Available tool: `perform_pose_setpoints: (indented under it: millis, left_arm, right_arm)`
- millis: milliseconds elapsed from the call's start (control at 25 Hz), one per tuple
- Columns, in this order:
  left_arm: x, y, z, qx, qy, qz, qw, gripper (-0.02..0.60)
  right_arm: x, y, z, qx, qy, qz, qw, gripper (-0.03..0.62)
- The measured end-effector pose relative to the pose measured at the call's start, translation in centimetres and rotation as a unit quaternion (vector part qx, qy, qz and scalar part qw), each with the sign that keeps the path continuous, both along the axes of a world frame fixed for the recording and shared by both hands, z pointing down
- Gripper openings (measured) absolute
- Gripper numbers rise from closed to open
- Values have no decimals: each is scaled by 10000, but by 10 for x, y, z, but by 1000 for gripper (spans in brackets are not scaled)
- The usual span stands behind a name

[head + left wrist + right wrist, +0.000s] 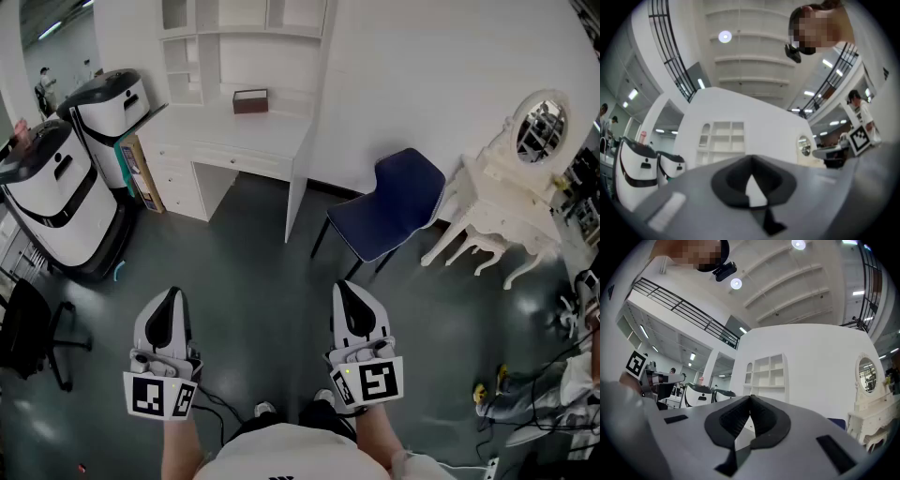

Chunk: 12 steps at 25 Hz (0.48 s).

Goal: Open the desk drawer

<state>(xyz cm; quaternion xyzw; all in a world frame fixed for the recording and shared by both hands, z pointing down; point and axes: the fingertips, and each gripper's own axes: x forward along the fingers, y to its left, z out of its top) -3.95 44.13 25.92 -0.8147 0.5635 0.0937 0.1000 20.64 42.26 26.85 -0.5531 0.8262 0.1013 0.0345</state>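
Note:
The white desk [272, 127] with a shelf unit on top stands against the far wall, well ahead of both grippers. Its long flat drawer [236, 157] under the top looks closed, and a stack of small drawers [175, 186] sits at its left. My left gripper [172, 294] and right gripper [343, 287] hang side by side low in the head view, above the dark floor, tips toward the desk. Both are shut with nothing between the jaws. The desk's shelves [719, 139] show far off past the left gripper [751, 160]. The shelves [767, 376] also show beyond the right gripper [750, 398].
A brown box [250, 100] lies on the desk top. A blue chair [392, 202] stands right of the desk, with a white vanity table [502, 211] and oval mirror further right. Two white-and-black machines [56, 183] and a black office chair [28, 330] are at the left. Cables [525, 394] lie at the lower right.

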Motion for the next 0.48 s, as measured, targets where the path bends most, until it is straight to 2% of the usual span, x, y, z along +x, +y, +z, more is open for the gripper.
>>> perform_pose_setpoints:
  millis: [480]
  left_arm:
    - [-28,14,2,47,22,-70,10000,6]
  right_arm:
    - [-26,9,-1,90,31,0,10000,0]
